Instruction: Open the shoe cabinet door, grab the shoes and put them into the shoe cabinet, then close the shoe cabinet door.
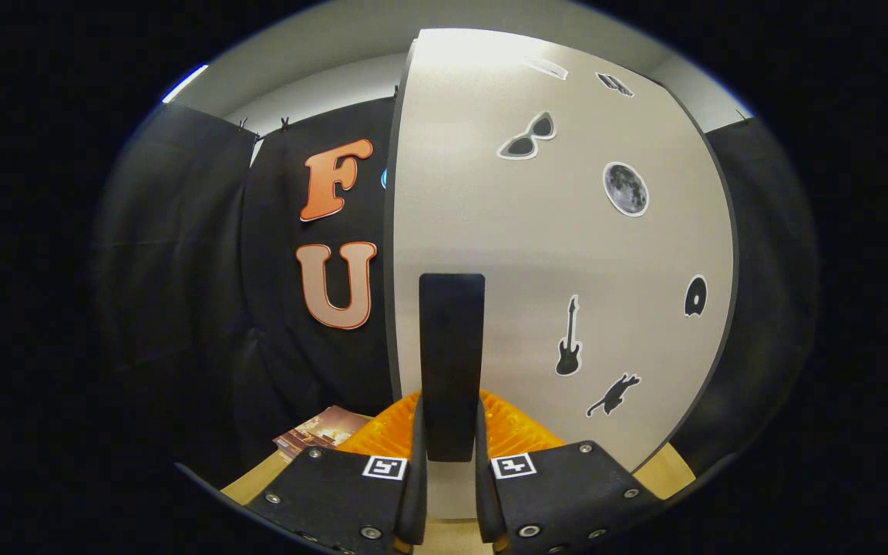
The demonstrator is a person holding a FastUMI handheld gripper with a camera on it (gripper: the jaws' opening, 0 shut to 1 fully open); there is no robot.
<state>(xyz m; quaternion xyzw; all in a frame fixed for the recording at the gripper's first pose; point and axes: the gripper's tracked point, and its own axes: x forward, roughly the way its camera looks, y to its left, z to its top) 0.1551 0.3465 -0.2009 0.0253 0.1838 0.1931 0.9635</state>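
Mounted on the claw (pixel 450 462), looking forward along its two fingers, which close in on the dark upright handle (pixel 452 362). Very near the pale shoe cabinet door (pixel 552 254), facing it almost squarely. Wide fisheye, taking in black booth cloth either side and a strip of ceiling (pixel 321 69) above.
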